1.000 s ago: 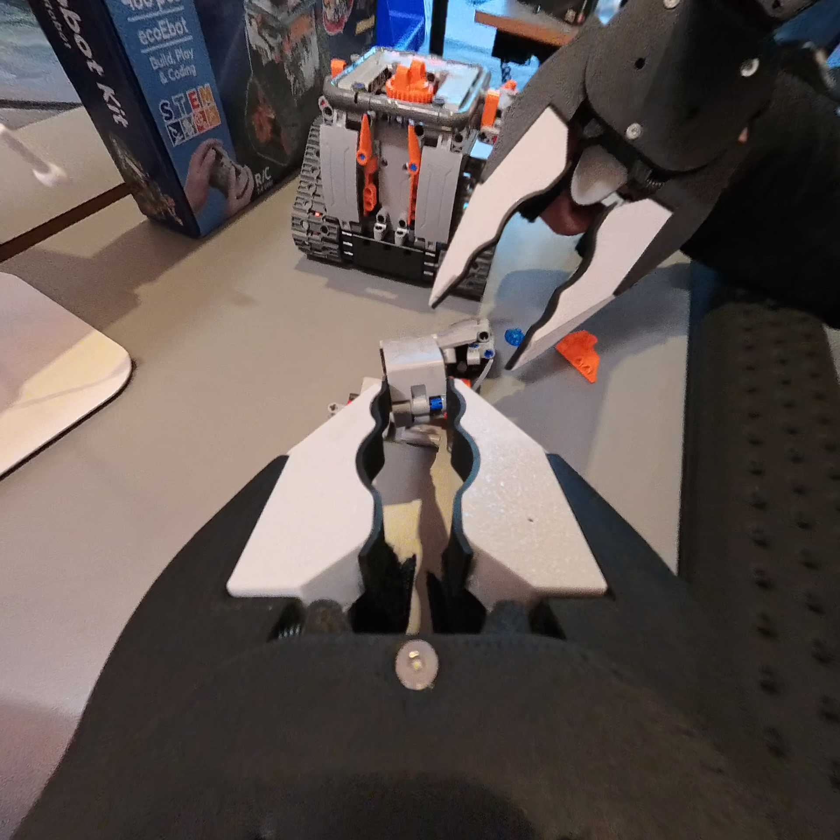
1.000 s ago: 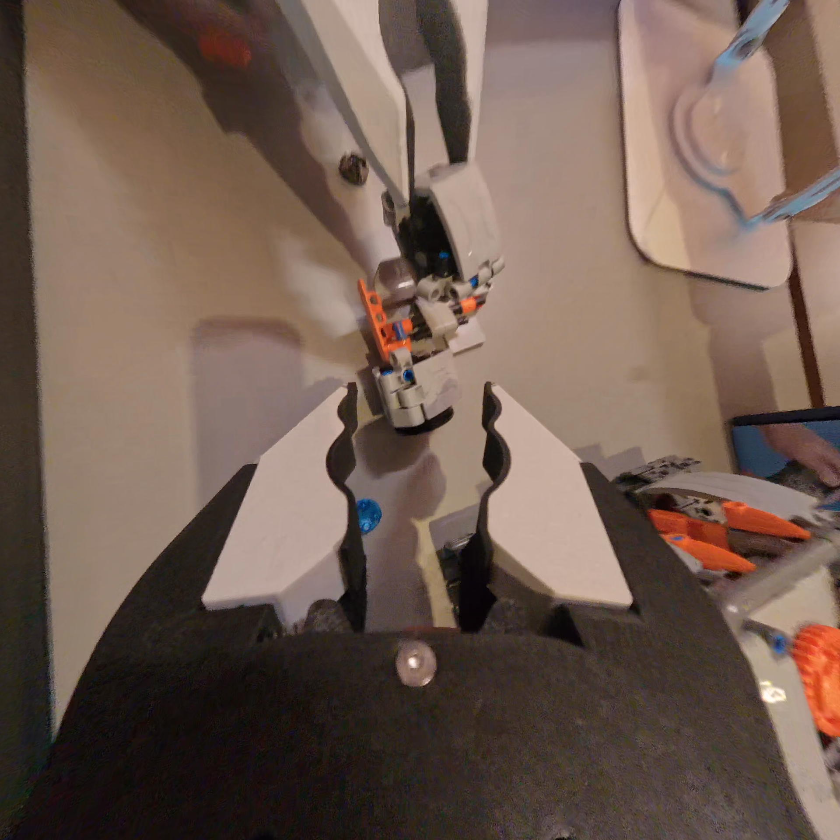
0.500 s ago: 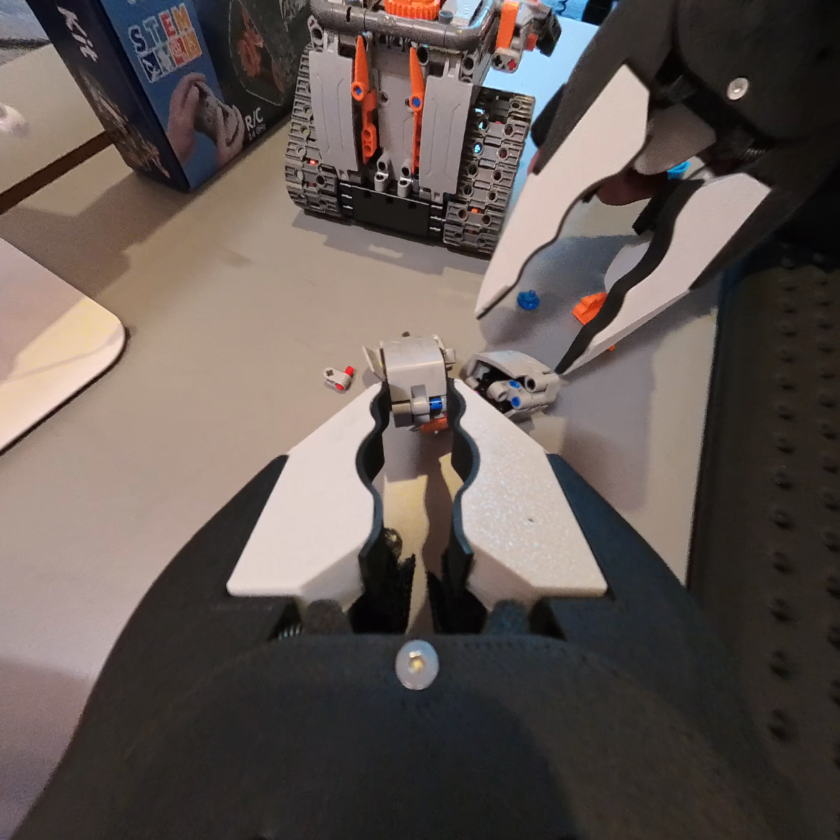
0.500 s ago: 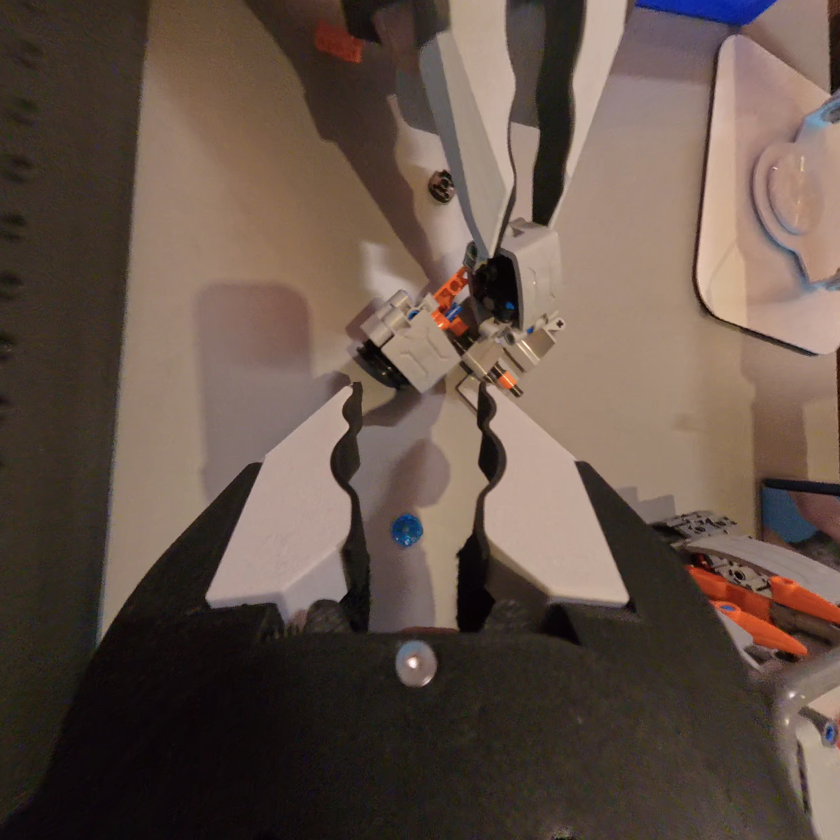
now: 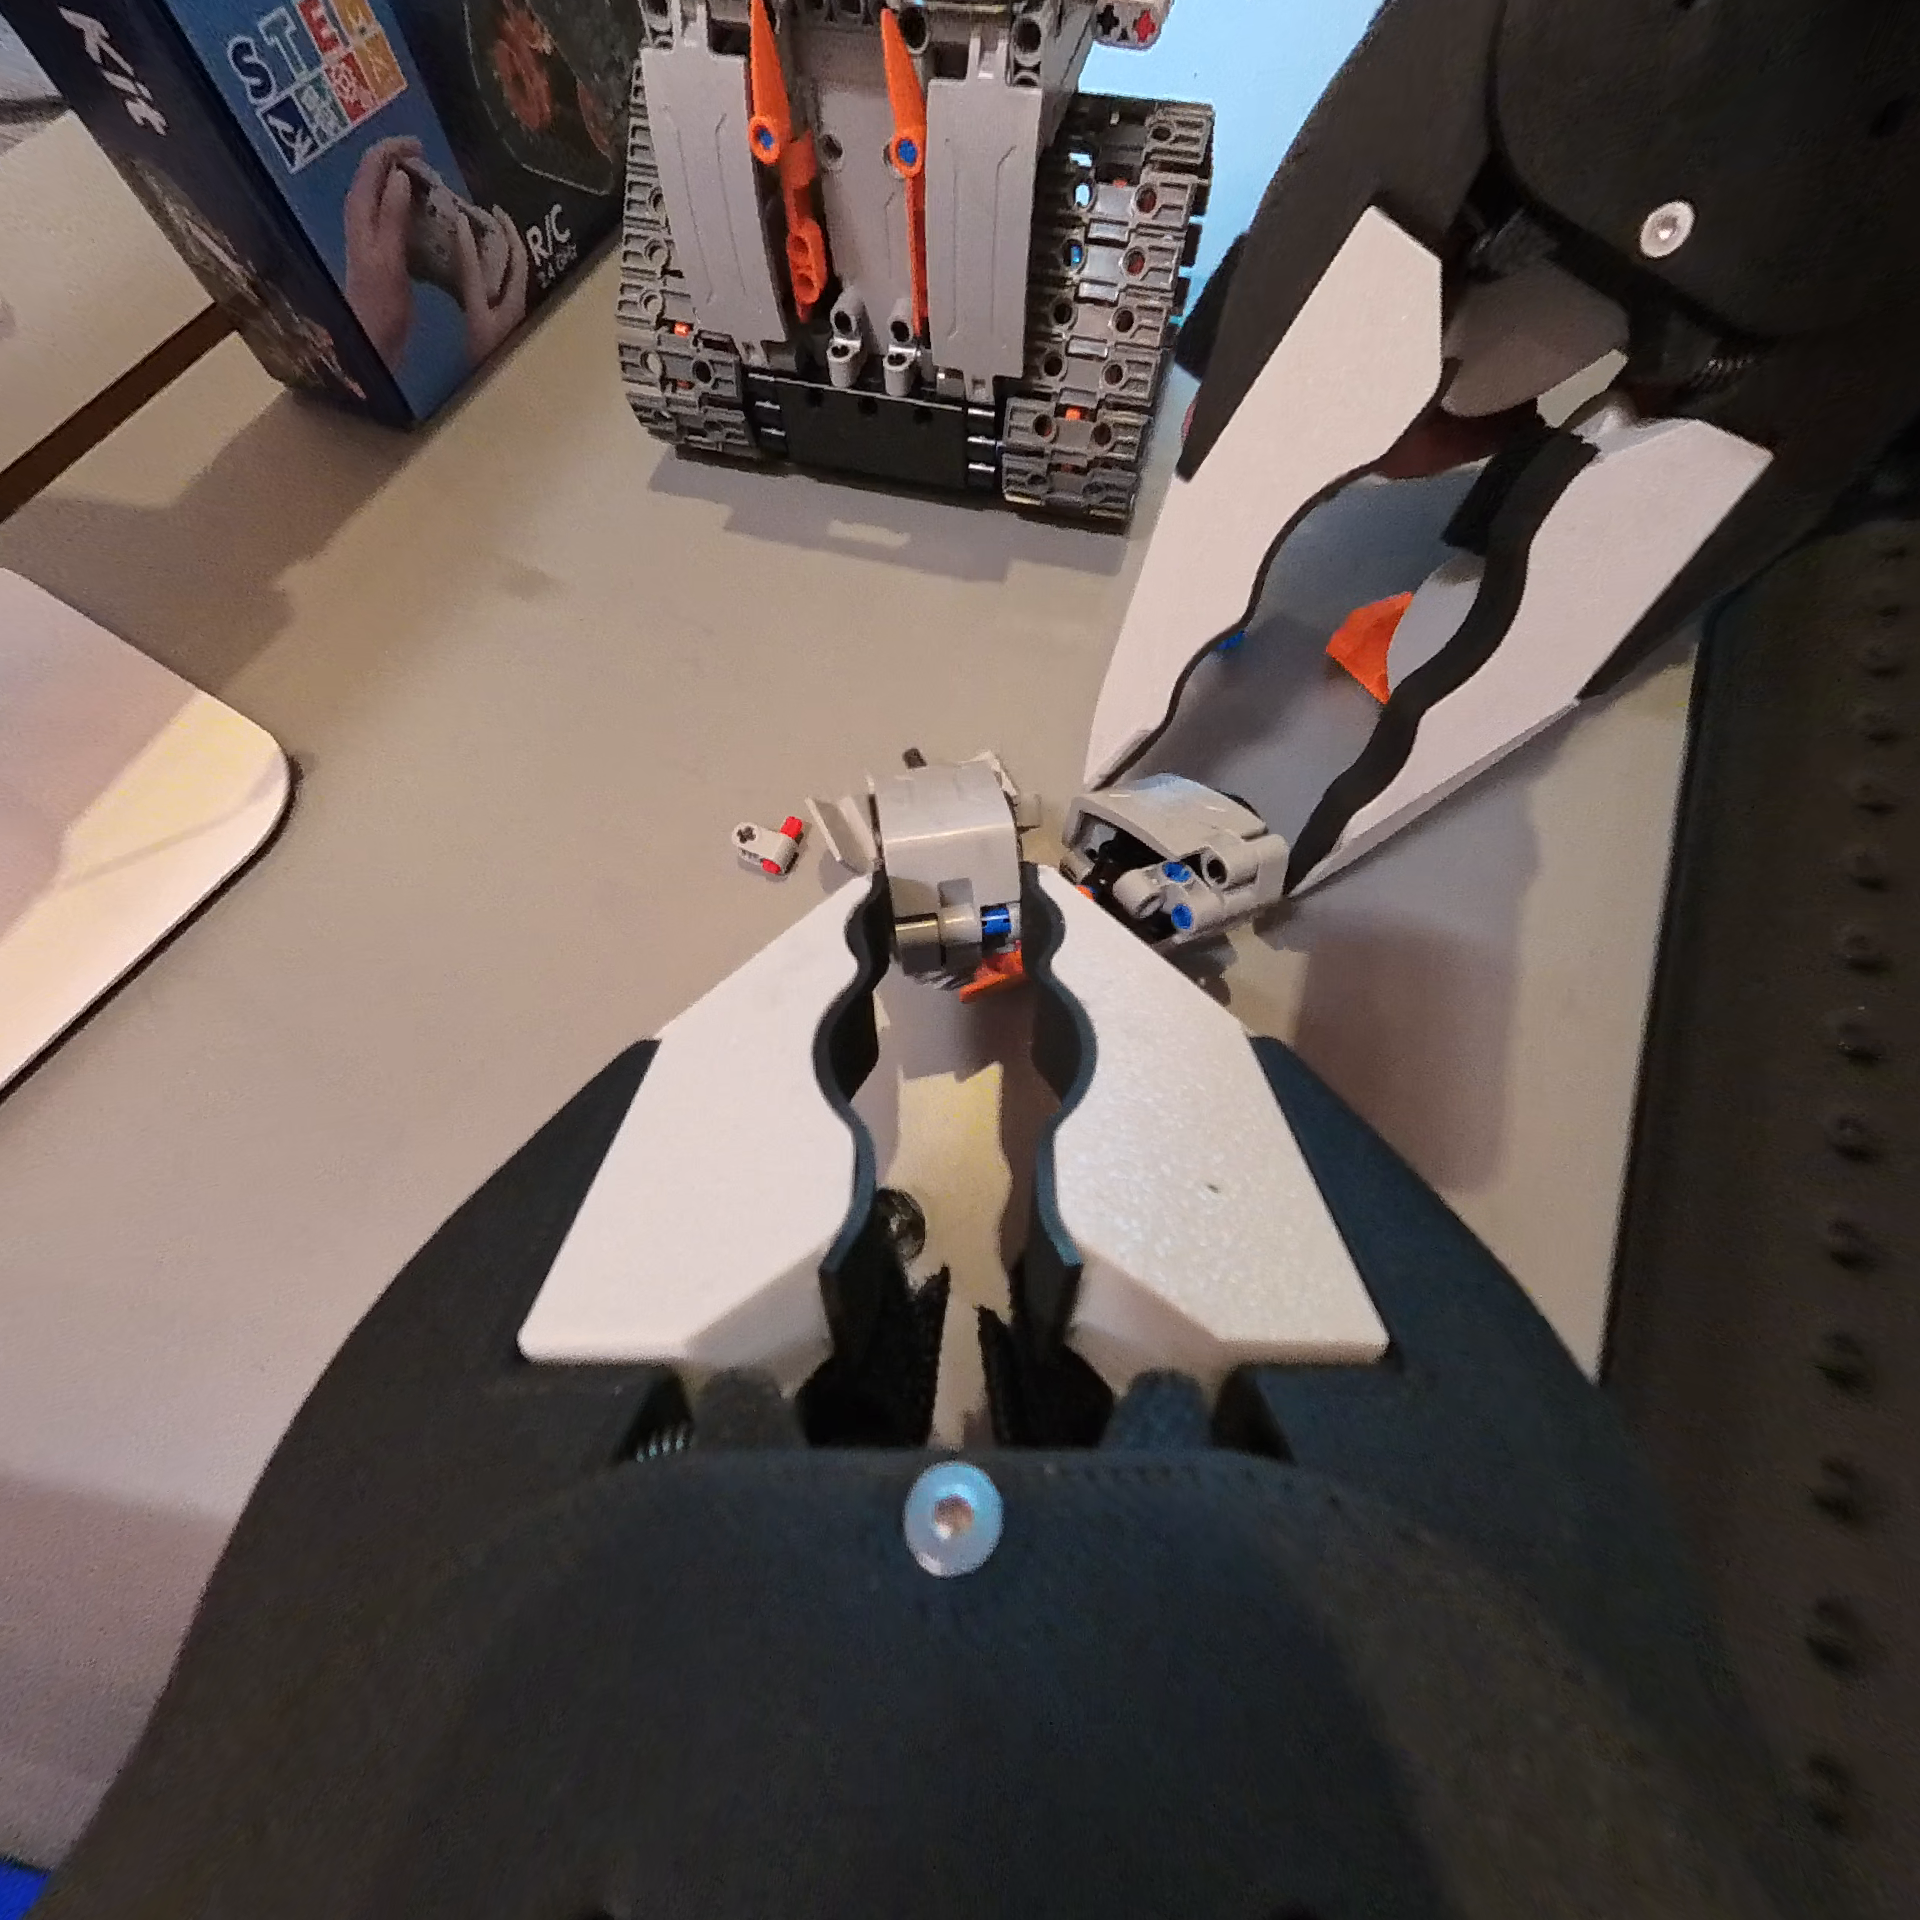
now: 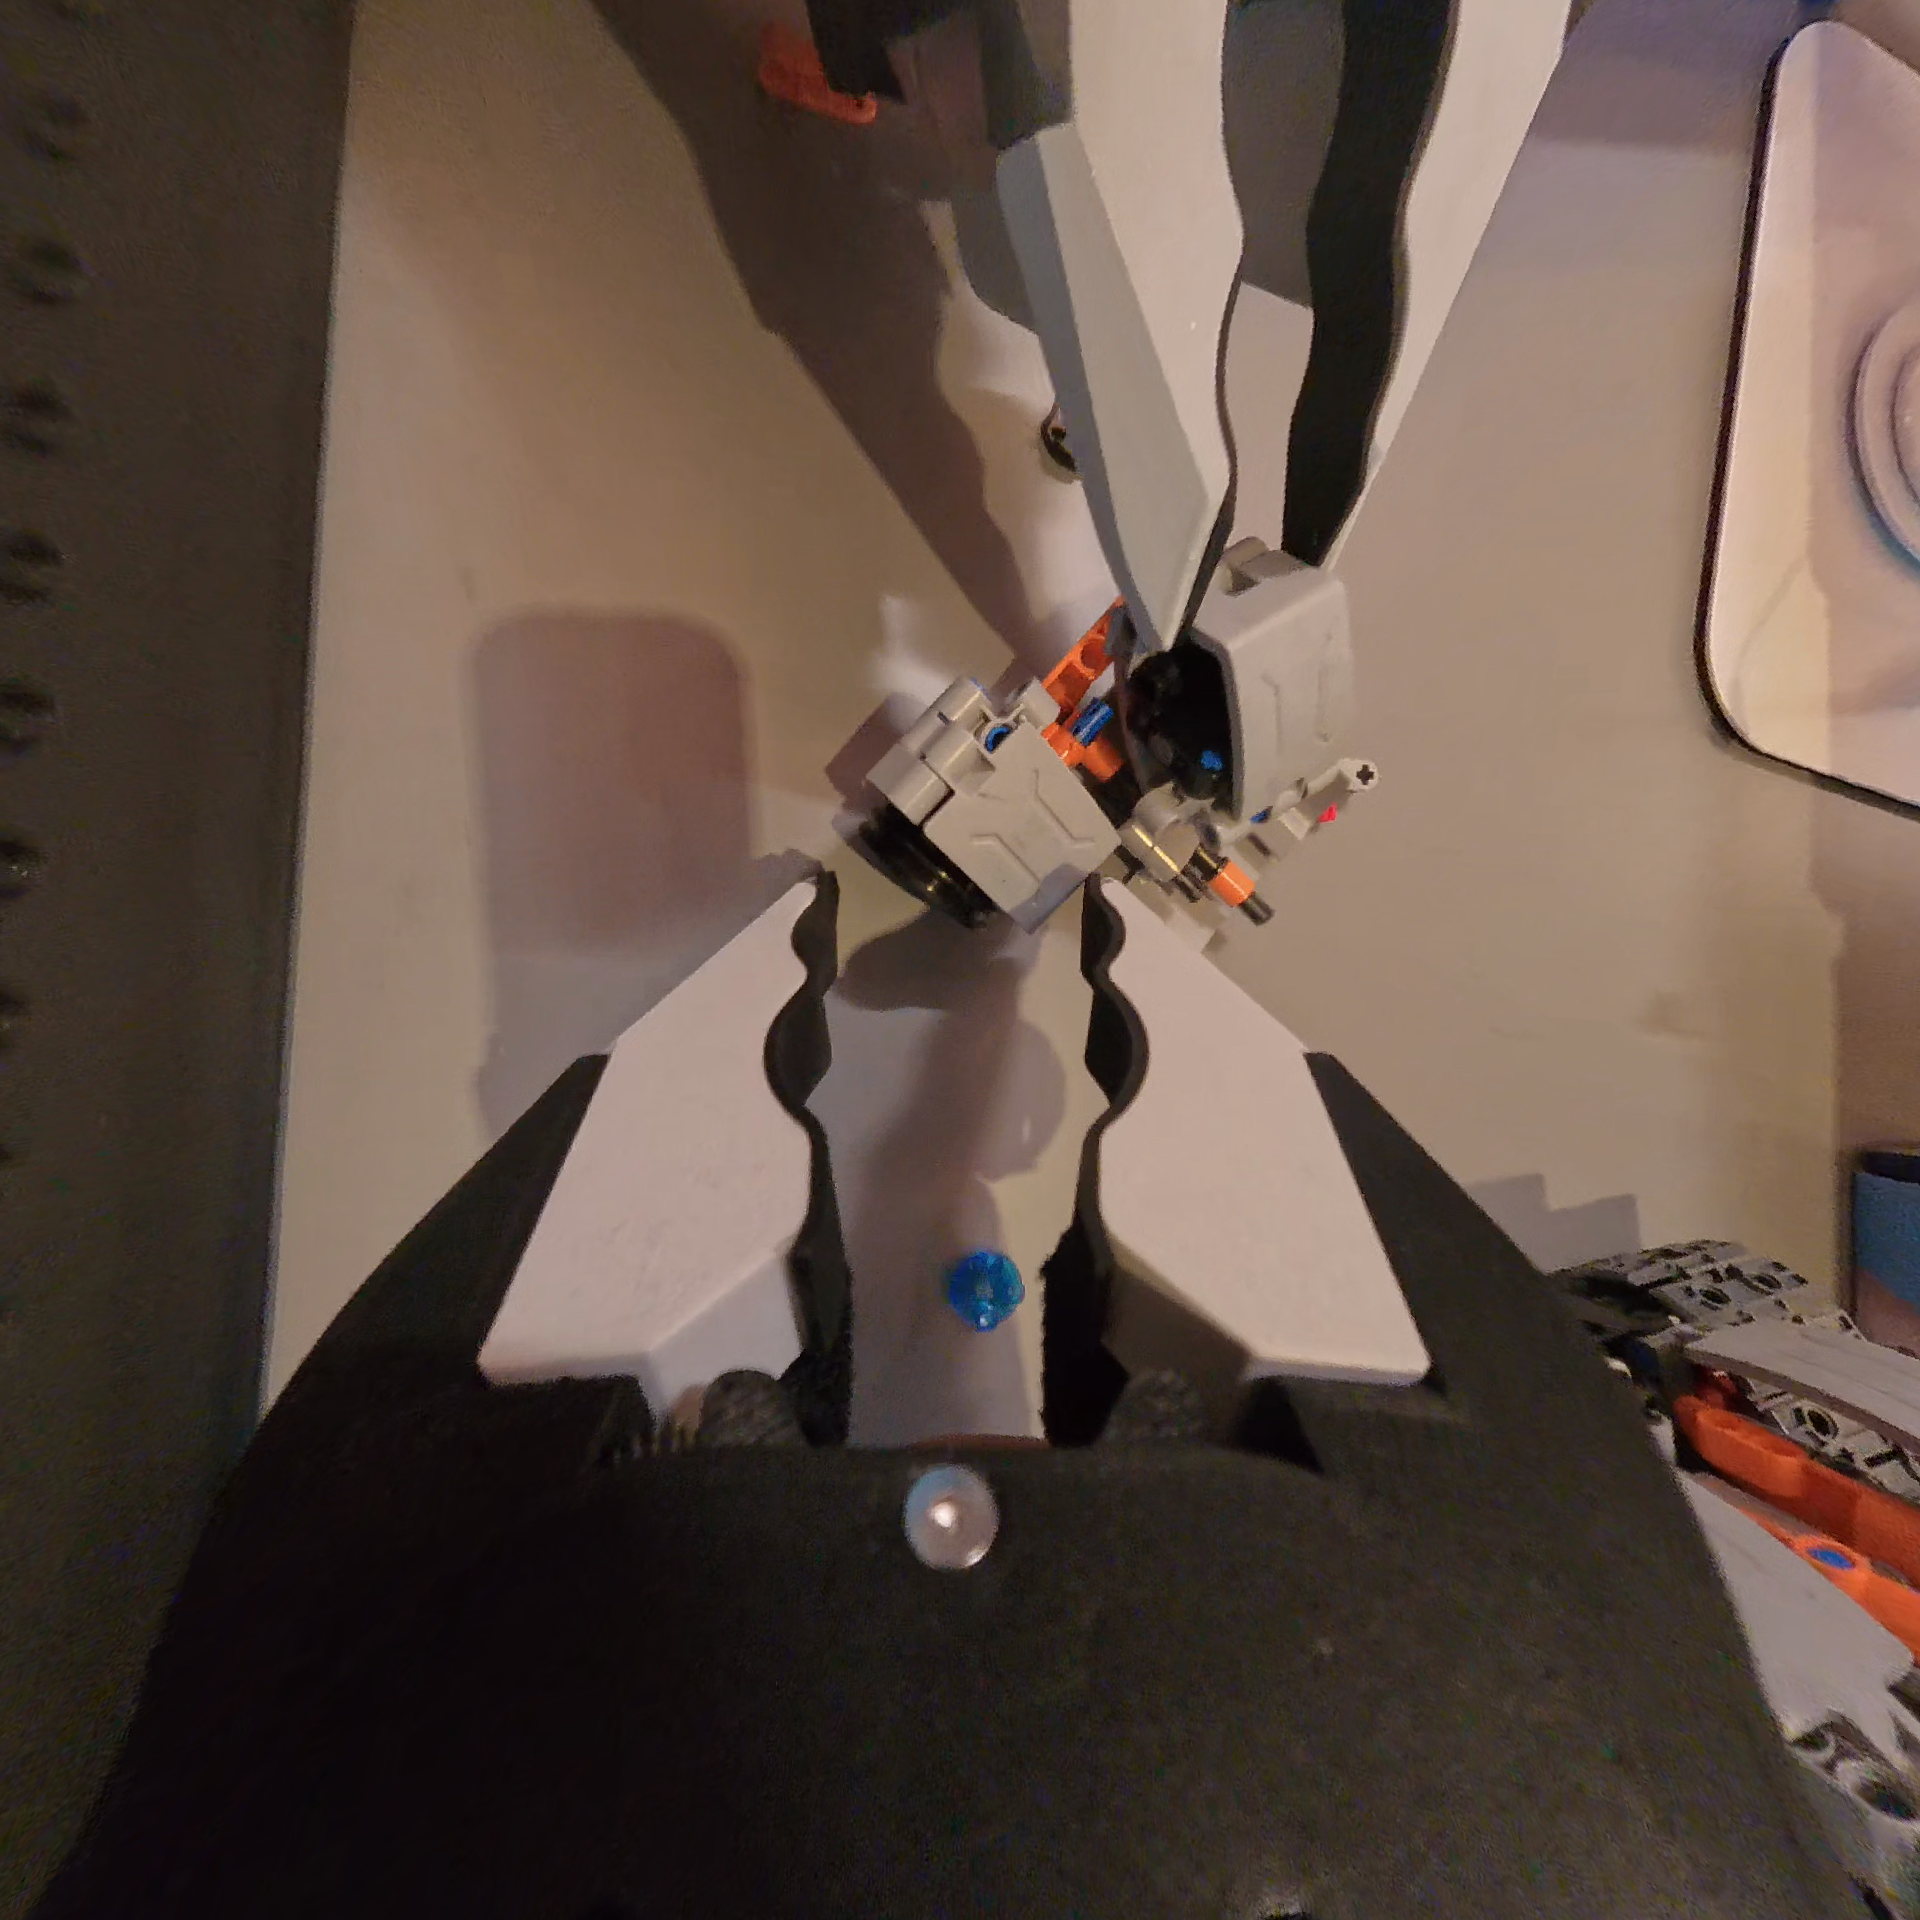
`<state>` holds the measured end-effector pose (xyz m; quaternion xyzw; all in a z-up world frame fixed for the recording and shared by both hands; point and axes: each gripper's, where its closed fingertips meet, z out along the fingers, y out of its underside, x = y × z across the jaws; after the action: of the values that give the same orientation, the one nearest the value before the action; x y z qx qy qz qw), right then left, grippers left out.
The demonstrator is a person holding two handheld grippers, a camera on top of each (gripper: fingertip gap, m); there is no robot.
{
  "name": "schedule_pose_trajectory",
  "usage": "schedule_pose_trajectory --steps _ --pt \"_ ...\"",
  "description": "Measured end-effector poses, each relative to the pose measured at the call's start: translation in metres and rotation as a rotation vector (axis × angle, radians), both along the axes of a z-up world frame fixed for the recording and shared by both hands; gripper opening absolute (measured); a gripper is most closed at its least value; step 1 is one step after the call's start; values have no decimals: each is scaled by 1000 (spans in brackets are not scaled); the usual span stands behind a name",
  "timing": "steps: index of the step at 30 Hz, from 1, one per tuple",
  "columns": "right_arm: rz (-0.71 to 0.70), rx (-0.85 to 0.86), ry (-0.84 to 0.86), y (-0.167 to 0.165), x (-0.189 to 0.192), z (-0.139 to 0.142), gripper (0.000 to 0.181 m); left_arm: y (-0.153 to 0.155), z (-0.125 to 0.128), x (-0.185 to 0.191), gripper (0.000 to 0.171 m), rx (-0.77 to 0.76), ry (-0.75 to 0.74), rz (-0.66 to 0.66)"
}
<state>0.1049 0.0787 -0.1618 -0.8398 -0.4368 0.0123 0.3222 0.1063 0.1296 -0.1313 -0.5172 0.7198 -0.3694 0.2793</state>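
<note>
- Left wrist view: the left gripper (image 5: 954,914) has two white wedge-shaped fingers with wavy black pads, and its jaws are squeezed onto a small grey brick model (image 5: 943,862) at the tips.
- The model is blocky plastic with a blue pin and an orange bit underneath.
- Just to its right lies a second rounded grey brick piece (image 5: 1174,857), touching one fingertip of the right gripper (image 5: 1190,831), whose jaws are spread apart.
- One tiny grey-and-red connector (image 5: 769,842) lies just left of the model on the smooth grey bench (image 5: 436,727).
- One orange wedge brick (image 5: 1369,649) shows between the right gripper's fingers.
- Farther back stand one grey tracked brick robot (image 5: 894,260) and one blue box (image 5: 312,187), with bare bench between them and the grippers.
- A white rounded board (image 5: 94,810) lies at the left edge.
- Right wrist view: the right gripper (image 6: 956,904) is open with nothing between its jaws.
- Its tips sit just beside the grey brick piece (image 6: 997,821).
- One round blue stud (image 6: 984,1288) lies on the bench between the fingers.
- A dark bumpy mat (image 6: 135,727) runs along the left side.
</note>
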Motion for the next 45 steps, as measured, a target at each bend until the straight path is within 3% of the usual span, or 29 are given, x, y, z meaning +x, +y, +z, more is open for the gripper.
schedule_pose_trajectory --steps 5,21,30,39,45 --pt "15 34 -6 1 -5 5 36 0 -1 -3 22 39 9 1" --pt "55 51 56 2 -23 8 41 15 5 -14 22 228 29 28" --pt "-45 6 73 10 -12 -2 52 21 8 -21 22 236 63 56" --pt "-47 54 79 18 -18 1 23 23 -1 -30 22 250 136 54" --pt "33 54 122 11 -36 5 28 23 -10 -37 22 248 193 43"
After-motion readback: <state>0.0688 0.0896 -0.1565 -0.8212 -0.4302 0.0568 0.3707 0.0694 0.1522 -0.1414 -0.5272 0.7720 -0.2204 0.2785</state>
